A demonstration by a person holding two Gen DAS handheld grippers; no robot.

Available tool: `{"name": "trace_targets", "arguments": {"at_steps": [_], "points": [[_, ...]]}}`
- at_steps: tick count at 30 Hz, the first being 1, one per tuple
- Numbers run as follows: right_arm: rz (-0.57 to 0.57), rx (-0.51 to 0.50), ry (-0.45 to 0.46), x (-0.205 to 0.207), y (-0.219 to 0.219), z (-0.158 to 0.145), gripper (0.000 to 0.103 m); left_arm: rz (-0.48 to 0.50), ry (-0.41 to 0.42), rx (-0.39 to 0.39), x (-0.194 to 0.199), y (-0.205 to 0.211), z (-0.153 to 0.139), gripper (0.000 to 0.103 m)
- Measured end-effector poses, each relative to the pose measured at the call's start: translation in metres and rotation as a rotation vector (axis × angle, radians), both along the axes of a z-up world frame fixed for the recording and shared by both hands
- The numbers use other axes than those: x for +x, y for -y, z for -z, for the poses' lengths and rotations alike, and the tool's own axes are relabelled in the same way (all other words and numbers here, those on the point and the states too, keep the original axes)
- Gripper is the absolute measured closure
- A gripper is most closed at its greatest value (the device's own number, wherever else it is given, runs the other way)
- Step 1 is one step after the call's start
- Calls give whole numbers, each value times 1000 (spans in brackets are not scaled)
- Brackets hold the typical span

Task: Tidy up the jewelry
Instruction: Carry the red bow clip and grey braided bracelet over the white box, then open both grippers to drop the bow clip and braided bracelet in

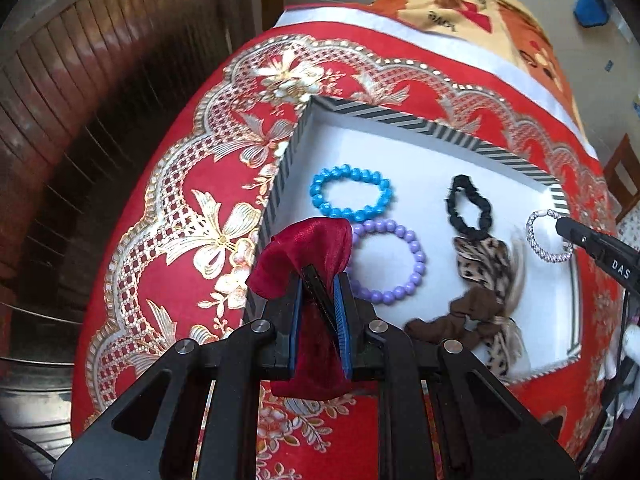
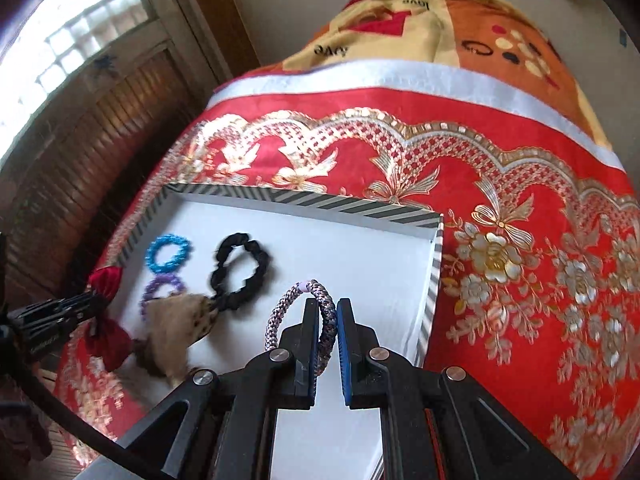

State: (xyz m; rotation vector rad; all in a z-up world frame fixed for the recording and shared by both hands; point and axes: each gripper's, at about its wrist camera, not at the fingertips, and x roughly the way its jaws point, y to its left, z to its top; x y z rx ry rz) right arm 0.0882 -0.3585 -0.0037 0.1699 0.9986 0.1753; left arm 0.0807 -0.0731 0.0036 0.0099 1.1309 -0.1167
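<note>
A white tray with a striped rim (image 1: 400,118) (image 2: 340,204) lies on the red cloth. In it are a blue bead bracelet (image 1: 350,198) (image 2: 168,254), a purple bead bracelet (image 1: 390,262) (image 2: 162,286), a black scrunchie (image 1: 468,208) (image 2: 240,270), a leopard scrunchie (image 1: 486,264) (image 2: 180,314) and a brown scrunchie (image 1: 452,320). My left gripper (image 1: 322,274) is shut on a dark red satin scrunchie (image 1: 312,246) (image 2: 104,280) over the tray's left rim. My right gripper (image 2: 326,308) (image 1: 560,226) is shut on a braided silver-lilac hair tie (image 2: 298,312) (image 1: 548,236) above the tray's right part.
The red and gold floral cloth (image 1: 192,220) (image 2: 520,280) covers the surface. A patterned orange blanket (image 1: 460,4) (image 2: 460,28) lies beyond it. Wooden slatted panels (image 1: 80,100) (image 2: 80,160) stand on the left.
</note>
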Motion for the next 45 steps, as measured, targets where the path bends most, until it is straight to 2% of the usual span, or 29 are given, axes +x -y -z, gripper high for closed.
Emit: {"name": "trace_targets", "arguments": {"at_steps": [10, 26, 33, 37, 38, 39, 40, 41, 45], "points": [[-18, 13, -19, 42, 0, 16, 95, -53, -37, 8, 8, -5, 13, 89], [-23, 30, -30, 58, -5, 27, 95, -56, -50, 13, 19, 2, 22, 89], [-6, 45, -32, 67, -7, 32, 95, -72, -51, -9, 21, 1, 25, 89], [-12, 52, -51, 70, -8, 36, 95, -70, -64, -36, 24, 0, 28, 82], [-14, 54, -49, 70, -8, 36, 94, -69, -59, -44, 23, 1, 28, 74], [-12, 53, -46, 69, -8, 35, 88, -70, -52, -49, 23, 0, 27, 67], [-8, 53, -44, 68, -7, 35, 82, -71, -49, -49, 22, 1, 27, 65], [-4, 61, -42, 67, -5, 33, 71, -71, -47, -49, 22, 1, 25, 64], [-8, 74, -36, 57, 1, 25, 70, -75, -33, -52, 20, 0, 18, 58]]}}
